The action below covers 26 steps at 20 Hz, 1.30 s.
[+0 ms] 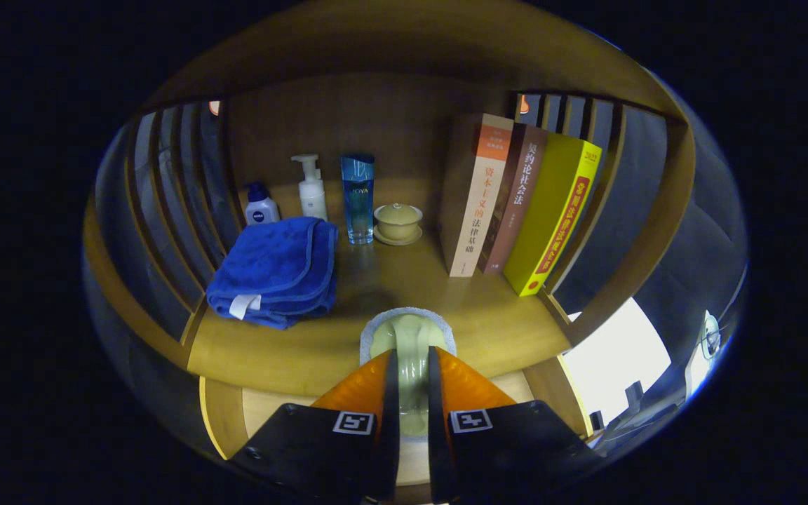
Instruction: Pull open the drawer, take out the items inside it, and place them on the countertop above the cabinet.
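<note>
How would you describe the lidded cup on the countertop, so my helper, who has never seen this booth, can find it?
On the wooden countertop, look between the tall blue bottle and the row of upright books. The small pale-green ceramic lidded cup sits there on a saucer, the lowest, roundest thing in that row, well beyond the fingers, which are shut on a pale-green object.

1. A pale green cup [409, 344] is being clamped between the fingers of the gripper [412, 382], above the countertop [488, 315].
2. A folded blue towel [274, 270], bottles [311, 188], a lidded bowl [398, 221] and books [516, 203] are being kept beyond it.
</note>
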Each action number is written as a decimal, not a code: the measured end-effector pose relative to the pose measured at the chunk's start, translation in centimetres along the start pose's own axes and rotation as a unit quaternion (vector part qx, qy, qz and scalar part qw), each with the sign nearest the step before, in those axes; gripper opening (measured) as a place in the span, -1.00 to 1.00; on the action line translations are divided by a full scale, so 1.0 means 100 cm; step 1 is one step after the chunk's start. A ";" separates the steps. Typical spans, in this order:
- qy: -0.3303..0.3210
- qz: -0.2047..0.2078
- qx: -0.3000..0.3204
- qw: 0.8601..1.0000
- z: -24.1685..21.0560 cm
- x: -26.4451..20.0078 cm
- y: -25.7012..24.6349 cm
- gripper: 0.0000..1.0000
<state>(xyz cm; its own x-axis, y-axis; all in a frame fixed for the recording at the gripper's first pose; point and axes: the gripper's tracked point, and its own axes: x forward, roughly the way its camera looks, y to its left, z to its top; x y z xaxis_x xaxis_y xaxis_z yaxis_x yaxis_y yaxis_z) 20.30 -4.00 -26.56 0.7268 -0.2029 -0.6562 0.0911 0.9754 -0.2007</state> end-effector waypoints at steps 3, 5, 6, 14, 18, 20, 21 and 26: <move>-0.004 0.000 -0.019 1.000 0.012 0.026 0.005 -0.48; -0.003 -0.001 -0.031 1.000 0.013 0.042 0.010 -0.48; -0.002 0.000 -0.032 0.999 0.013 0.052 0.014 -0.48; 0.003 0.013 -0.041 0.999 0.006 0.095 0.025 -0.48; -0.002 0.007 -0.046 0.999 0.008 0.098 0.021 -0.47; -0.005 0.004 -0.040 0.999 0.008 0.097 0.018 -0.41; -0.008 0.003 -0.036 0.999 0.008 0.095 0.018 -0.30; -0.063 0.004 0.002 0.998 0.027 0.071 0.015 0.41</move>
<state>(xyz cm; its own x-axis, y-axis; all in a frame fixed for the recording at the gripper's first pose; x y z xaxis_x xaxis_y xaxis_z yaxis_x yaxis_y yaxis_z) 27.40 -3.75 -29.53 0.8078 -0.1825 -0.5606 0.0871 0.9774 -0.1927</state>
